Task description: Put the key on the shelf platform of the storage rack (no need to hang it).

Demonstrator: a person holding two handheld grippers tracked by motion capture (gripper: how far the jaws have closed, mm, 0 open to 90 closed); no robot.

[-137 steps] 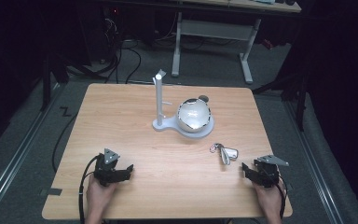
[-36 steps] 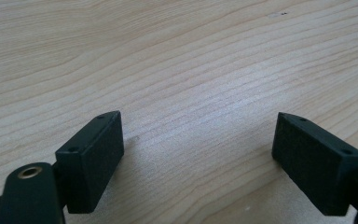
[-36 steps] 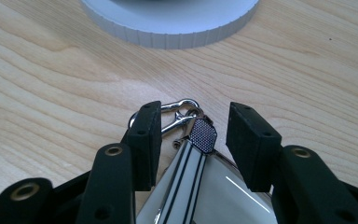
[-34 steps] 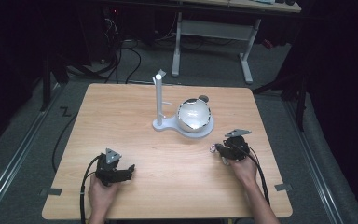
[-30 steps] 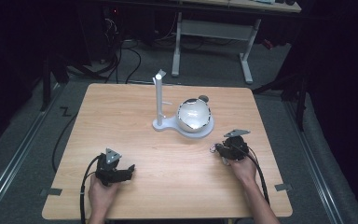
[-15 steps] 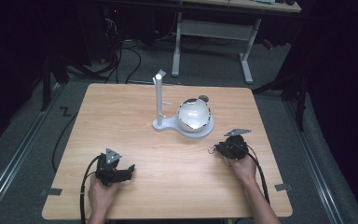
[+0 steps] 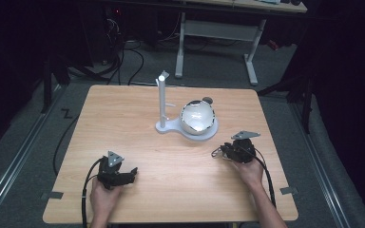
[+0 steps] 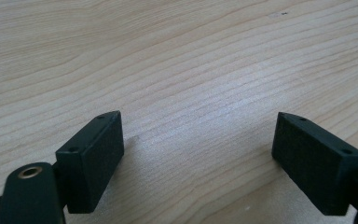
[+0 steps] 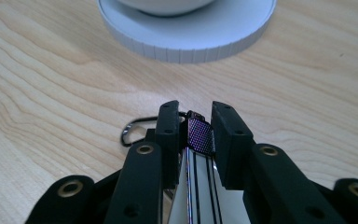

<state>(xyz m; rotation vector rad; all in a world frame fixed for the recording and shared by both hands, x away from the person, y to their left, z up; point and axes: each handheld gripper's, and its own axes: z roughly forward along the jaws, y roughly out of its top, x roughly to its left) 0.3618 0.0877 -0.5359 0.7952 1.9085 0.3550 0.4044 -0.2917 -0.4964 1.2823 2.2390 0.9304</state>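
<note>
Your right gripper (image 9: 193, 123) jaws have just closed, pinching the small silver-and-black key fob (image 9: 199, 135) near the white round stand base (image 9: 186, 35), ready for lifting; your left gripper (image 8: 200, 154) rests spread on bare wooden table (image 8: 177, 60).

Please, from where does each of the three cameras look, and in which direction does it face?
High view: above the person's side, facing forward and down on the table; both forearms, left gripper, right gripper.
Left gripper view: on that gripper, looking along its open jaws at bare wood.
Right gripper view: on that gripper, jaws shut on a small metal tag, facing the white stand.
Shared: the stand shows in the high view too.
</note>
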